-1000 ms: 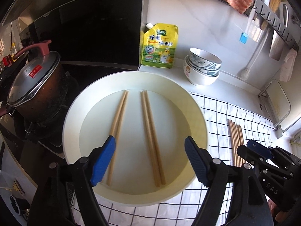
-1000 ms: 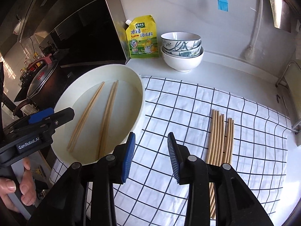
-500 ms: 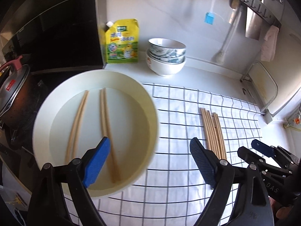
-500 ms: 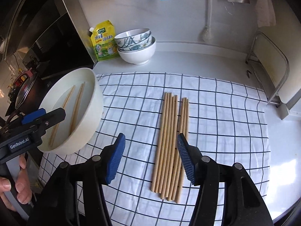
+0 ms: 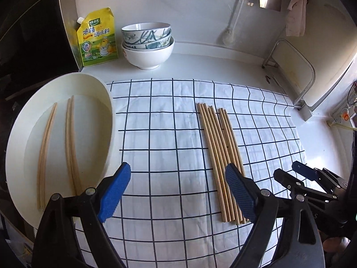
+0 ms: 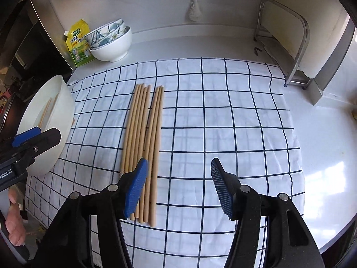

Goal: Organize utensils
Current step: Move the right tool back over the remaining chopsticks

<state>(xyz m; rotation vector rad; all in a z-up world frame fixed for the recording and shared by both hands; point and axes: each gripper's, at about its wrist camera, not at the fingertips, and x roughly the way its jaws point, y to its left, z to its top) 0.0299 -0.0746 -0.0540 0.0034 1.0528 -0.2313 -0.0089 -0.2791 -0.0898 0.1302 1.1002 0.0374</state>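
Several wooden chopsticks lie side by side on a white cloth with a dark grid. More chopsticks rest in a shallow white basin at the cloth's left edge. My left gripper hovers open over the cloth between the basin and the bundle, with nothing between its blue pads. My right gripper is open too, empty, just right of the bundle's near ends; its left pad overlaps them in view. The left gripper also shows at the right wrist view's left edge.
A yellow seasoning pouch and stacked bowls stand at the back by the wall. A metal rack stands at the right. A dark stove area lies left of the basin. A hand grips the left tool.
Both grippers swung right, from over the basin to over the cloth by the chopstick bundle. Both opened wider early on, the right one markedly.
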